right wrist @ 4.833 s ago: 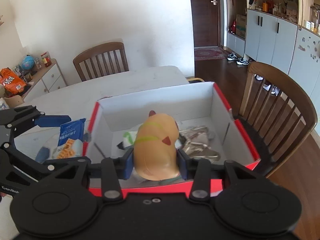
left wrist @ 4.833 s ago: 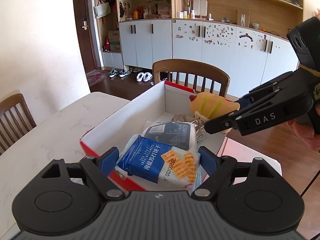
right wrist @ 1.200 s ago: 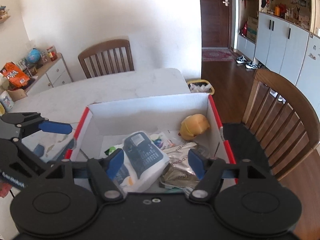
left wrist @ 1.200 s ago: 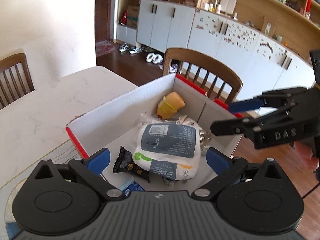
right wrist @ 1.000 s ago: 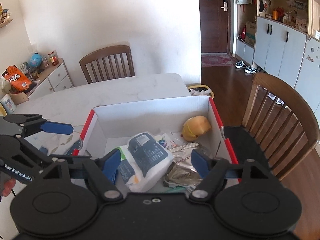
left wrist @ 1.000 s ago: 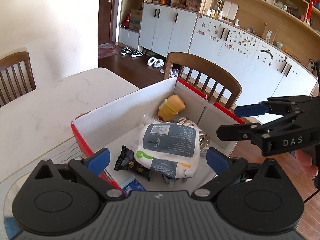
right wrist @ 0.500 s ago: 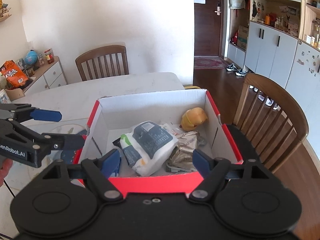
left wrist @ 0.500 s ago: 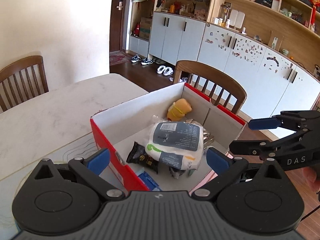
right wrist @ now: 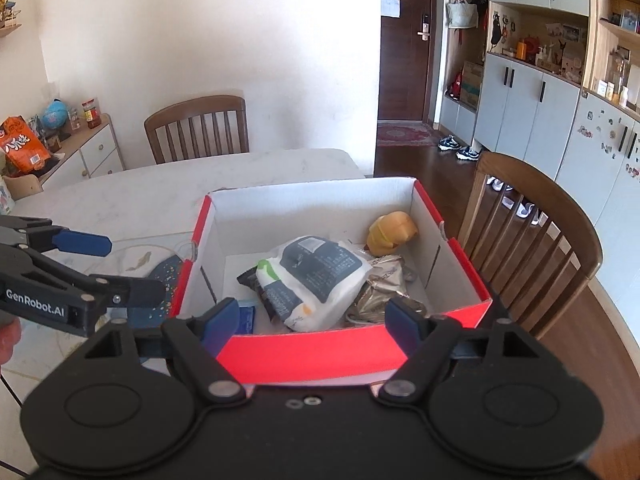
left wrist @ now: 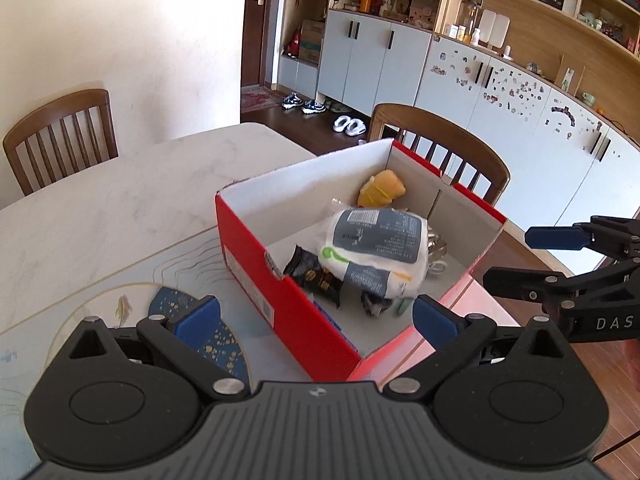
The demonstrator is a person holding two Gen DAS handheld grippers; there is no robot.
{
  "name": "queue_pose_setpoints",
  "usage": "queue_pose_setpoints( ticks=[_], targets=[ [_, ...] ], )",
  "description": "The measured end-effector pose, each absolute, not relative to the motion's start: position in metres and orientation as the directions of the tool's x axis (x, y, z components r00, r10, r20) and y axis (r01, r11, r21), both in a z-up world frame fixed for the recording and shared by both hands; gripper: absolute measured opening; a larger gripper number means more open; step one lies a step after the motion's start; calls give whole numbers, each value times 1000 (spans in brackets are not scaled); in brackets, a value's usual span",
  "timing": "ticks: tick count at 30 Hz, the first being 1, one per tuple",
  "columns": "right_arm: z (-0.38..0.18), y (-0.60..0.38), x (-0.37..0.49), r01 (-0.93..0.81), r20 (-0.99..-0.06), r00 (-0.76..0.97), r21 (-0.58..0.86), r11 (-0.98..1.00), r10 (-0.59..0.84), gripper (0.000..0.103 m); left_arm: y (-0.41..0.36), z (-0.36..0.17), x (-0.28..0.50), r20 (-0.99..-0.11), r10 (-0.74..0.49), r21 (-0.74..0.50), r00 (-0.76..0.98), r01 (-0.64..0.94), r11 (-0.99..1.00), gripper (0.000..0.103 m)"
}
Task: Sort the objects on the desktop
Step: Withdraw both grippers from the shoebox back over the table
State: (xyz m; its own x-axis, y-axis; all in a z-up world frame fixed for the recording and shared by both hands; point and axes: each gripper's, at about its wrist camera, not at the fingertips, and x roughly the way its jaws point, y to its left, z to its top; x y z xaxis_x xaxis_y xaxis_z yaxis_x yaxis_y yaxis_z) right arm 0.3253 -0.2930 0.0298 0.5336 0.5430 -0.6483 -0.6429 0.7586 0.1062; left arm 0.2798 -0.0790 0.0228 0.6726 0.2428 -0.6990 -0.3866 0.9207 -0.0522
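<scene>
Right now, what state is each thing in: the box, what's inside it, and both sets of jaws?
Red box: open-topped, on the table.
White packet: in the box, lying on top.
Yellow toy: in the far corner of the box.
Left gripper: jaws open, empty.
Right gripper: jaws open, empty.

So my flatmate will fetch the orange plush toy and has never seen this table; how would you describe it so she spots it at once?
Look for the red cardboard box with white inside walls on the marble table. The plush toy lies in its far corner, on the side nearest the wooden chair. It is the only rounded, soft, orange-yellow thing there; everything beside it is flat or crinkled snack packaging.
</scene>
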Motion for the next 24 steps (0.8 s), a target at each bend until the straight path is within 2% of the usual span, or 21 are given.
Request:
queue_pose_setpoints(
  ticks=[24],
  targets=[
    [21,-288,292,-586,-671,555,105,803,492,80,-84,10,250,-742,212,-45,636,-362,931,103]
  ],
)
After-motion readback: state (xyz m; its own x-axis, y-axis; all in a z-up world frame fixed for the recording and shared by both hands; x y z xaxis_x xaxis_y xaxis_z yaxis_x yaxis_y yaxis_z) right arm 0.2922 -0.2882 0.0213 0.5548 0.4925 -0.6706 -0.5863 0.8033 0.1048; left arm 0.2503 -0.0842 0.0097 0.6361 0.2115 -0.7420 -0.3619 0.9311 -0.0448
